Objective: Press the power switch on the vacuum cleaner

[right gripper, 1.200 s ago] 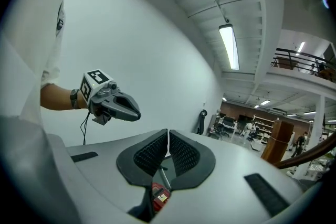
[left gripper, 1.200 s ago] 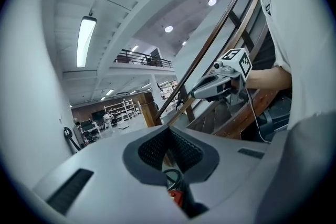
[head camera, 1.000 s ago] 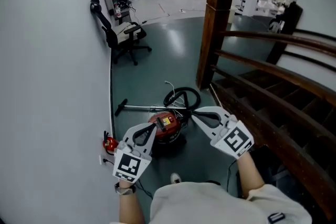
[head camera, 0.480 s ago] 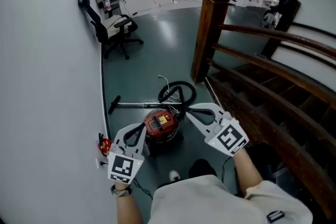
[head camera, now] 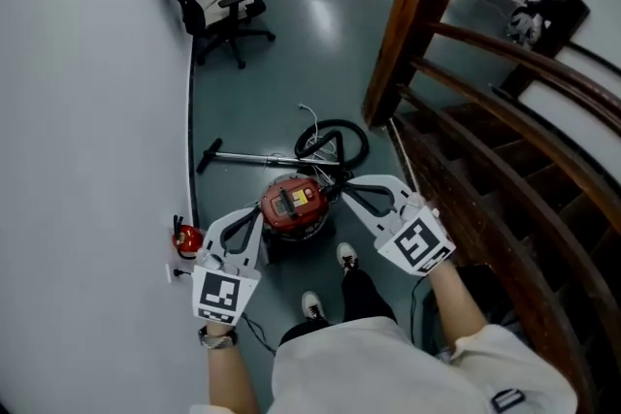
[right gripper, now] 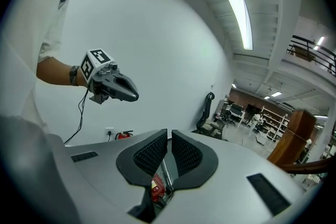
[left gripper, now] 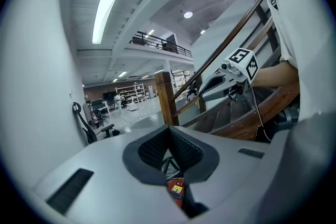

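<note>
In the head view, a round red canister vacuum cleaner (head camera: 291,206) is seen standing on the dark green floor (head camera: 291,82), between the tips of the grey left gripper (head camera: 258,213) and the grey right gripper (head camera: 342,192). Whether either tip touches it cannot be told.

In the left gripper view, the jaws are seen closed together with nothing held, and the red body shows below them.

In the right gripper view, the jaws are likewise drawn together on nothing, and the same red body is glimpsed beneath.
</note>
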A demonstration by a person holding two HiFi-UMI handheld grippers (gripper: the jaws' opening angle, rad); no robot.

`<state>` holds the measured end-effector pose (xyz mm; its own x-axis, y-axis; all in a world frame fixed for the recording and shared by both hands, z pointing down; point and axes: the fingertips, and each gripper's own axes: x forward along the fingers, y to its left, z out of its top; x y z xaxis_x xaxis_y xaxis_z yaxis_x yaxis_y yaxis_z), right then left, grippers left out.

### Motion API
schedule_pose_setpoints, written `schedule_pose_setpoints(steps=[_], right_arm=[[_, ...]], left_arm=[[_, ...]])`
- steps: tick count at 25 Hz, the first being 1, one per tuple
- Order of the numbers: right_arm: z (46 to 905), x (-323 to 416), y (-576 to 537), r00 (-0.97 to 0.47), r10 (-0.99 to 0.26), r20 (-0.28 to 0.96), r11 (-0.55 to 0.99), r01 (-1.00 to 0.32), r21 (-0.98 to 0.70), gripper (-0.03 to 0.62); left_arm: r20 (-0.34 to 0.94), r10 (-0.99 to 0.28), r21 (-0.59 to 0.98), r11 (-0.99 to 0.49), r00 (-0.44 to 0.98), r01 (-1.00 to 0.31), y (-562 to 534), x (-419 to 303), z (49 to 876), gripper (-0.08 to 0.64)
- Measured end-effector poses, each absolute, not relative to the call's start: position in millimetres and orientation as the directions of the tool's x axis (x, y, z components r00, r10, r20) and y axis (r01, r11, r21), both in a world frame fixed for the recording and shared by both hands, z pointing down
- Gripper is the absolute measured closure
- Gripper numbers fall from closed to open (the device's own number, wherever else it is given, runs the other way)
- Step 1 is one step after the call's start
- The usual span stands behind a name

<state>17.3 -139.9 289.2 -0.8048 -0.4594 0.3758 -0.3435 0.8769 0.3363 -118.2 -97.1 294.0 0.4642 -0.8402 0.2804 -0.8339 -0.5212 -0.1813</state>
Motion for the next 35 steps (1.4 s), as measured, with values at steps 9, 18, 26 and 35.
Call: schedule_pose_setpoints(steps=[9,18,26,35], right_arm=[[369.4,0.1,-190.6,-0.807,-0.362,0.467,0.927,-0.258,0.273,0.560],[479.3,-21.3,-227.1,-0.778,-0.290,0.557,0.957,-0.226,0.182,0.560],[575.1,-32.3,-235.5,-0.742,-0.229,0.630,0.973,-0.197,0.121,0.560],[656.8,-36.0,-251.0,-0.697,-0.186,0.693,0.979,-0.192,0.069,0.560]], left_arm=[[0.330,-0.867,-0.126,-0.434,0.375,-0.892,-131.4,-132.4,342.9,0.561],[0.390,-0.862,-0.082,-0.383,0.325,-0.920,-149.7,-147.8,396.7,0.561],[0.443,-0.849,-0.007,-0.323,0.287,-0.946,-151.4,-158.1,458.4,0.561],[0.491,-0.829,0.056,-0.276,0.267,-0.960,-163.6,-166.0,522.6,0.561]])
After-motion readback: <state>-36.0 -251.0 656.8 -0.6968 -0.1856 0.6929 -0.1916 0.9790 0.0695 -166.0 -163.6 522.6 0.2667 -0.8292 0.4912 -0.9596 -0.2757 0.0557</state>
